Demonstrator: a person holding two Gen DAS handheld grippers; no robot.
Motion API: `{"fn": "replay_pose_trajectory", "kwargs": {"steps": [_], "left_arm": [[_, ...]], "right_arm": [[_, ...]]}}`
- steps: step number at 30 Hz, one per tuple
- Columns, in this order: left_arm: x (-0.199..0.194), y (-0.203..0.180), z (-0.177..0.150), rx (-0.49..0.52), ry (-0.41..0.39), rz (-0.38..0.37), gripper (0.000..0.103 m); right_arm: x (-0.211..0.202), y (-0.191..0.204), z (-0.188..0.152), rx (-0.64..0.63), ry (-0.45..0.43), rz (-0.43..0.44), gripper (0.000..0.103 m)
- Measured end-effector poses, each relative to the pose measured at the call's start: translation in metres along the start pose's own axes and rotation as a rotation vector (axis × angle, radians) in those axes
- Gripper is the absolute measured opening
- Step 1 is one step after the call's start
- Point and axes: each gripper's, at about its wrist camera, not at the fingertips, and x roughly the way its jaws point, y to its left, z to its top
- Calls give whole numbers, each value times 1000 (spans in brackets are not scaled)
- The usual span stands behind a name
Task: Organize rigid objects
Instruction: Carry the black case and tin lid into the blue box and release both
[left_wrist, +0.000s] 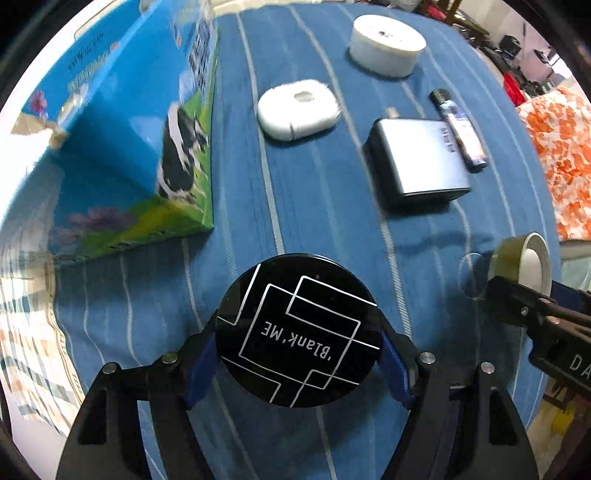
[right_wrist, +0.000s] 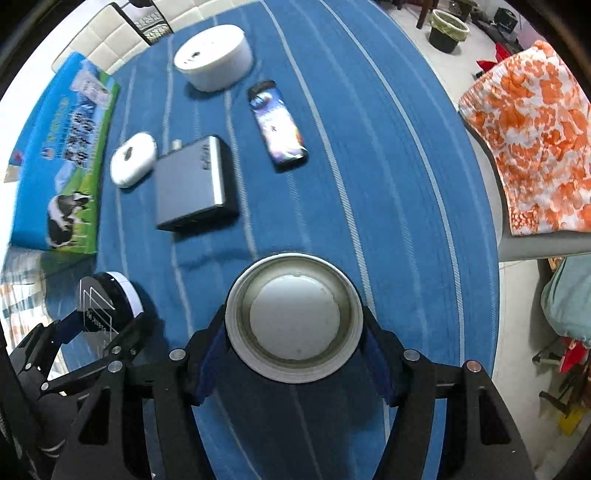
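My left gripper (left_wrist: 298, 332) is shut on a round black compact (left_wrist: 298, 330) marked "Blank'ME", held above the blue striped cloth; it also shows in the right wrist view (right_wrist: 107, 302). My right gripper (right_wrist: 294, 321) is shut on a roll of clear tape (right_wrist: 294, 319), seen end-on; it shows at the right edge of the left wrist view (left_wrist: 524, 262). On the cloth lie a white round case (left_wrist: 386, 44), a white oval case (left_wrist: 299, 109), a grey power bank (left_wrist: 417, 162) and a slim dark lighter-like device (left_wrist: 460, 129).
A blue milk carton box (left_wrist: 122, 133) with a cow picture stands at the left. The blue striped cloth (right_wrist: 369, 184) covers the table. An orange-and-white patterned fabric (right_wrist: 532, 140) hangs over a chair on the right. A dark bin (right_wrist: 448, 29) stands on the floor beyond.
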Motion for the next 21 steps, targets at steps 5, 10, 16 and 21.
{"fn": "replay_pose_trajectory", "kwargs": {"steps": [5, 10, 16, 21], "left_arm": [[-30, -11, -3, 22, -59, -10, 73], [-73, 4, -13, 17, -123, -36, 73], [-116, 37, -7, 3, -215, -57, 73], [-150, 80, -1, -34, -289, -73, 73]], "right_arm": [[-31, 14, -1, -20, -55, 7, 68], [-66, 35, -3, -42, -109, 23, 68], [-109, 74, -7, -67, -175, 64, 68], [-132, 120, 0, -91, -217, 121, 67]]}}
